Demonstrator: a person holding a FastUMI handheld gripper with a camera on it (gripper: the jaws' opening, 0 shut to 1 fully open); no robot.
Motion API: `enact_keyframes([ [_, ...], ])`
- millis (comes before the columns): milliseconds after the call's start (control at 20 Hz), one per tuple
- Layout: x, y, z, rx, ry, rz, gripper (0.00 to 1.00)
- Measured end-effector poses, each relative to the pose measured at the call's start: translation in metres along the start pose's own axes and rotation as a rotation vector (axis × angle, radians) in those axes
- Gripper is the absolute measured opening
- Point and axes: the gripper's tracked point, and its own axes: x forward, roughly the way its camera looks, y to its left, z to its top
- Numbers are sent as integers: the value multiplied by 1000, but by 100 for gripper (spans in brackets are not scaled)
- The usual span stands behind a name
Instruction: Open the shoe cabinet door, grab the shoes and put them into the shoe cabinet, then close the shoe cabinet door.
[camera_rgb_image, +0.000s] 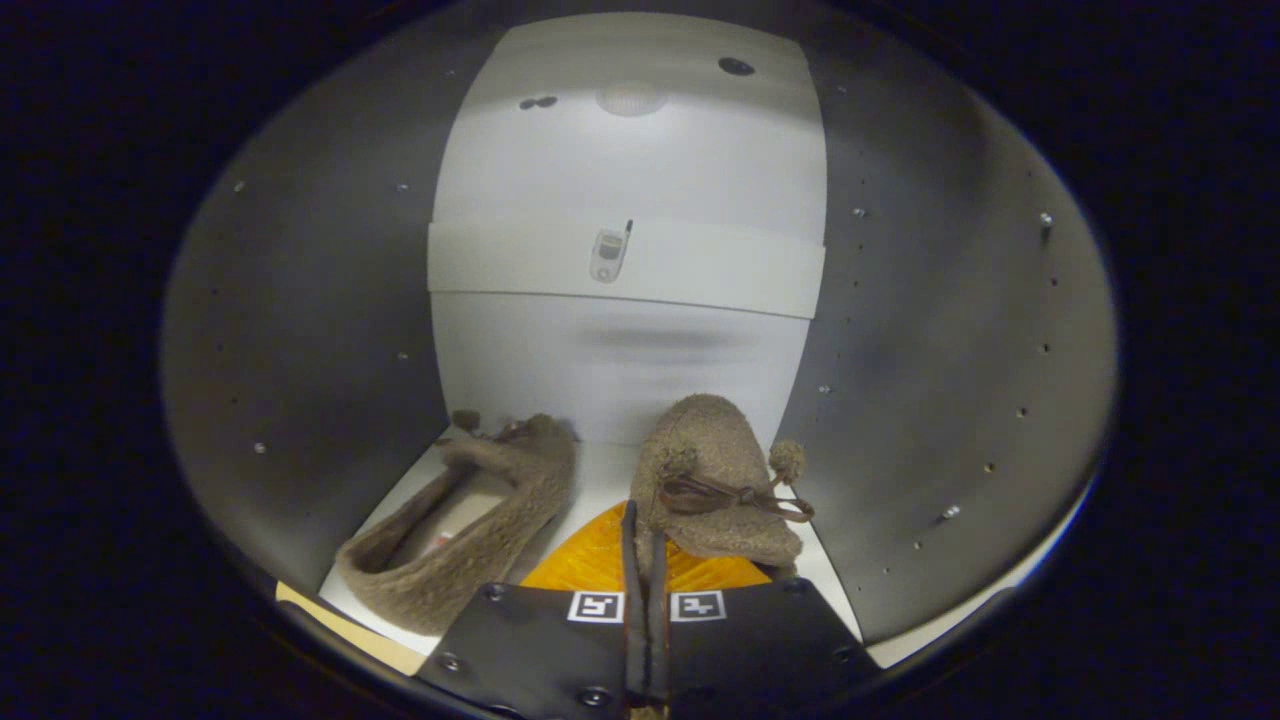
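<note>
Lower left of frame: brown fuzzy fabric slipper (455, 520) lying on white cabinet shelf (600, 470), opening up, heel toward camera.
Centre bottom: gripper (640, 540) with fingers pressed together, thin edge of second slipper's collar apparently pinched between them; exact contact hard to tell.
Just right of fingers: second brown fuzzy slipper with pom-pom lace bow (715, 480), toe pointing into cabinet, resting on shelf.
Likely light, soft, floppy, non-slip. Best hold: heel collar rim; avoid bow laces.
</note>
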Motion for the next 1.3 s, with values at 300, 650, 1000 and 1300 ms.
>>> enact_keyframes([
  [300,34,2,-7,-20,32,11,3],
  [650,49,7,-19,-15,133,42,5],
  [1000,44,7,-22,-27,126,17,43],
  [1300,34,5,-23,-5,118,4,90],
])
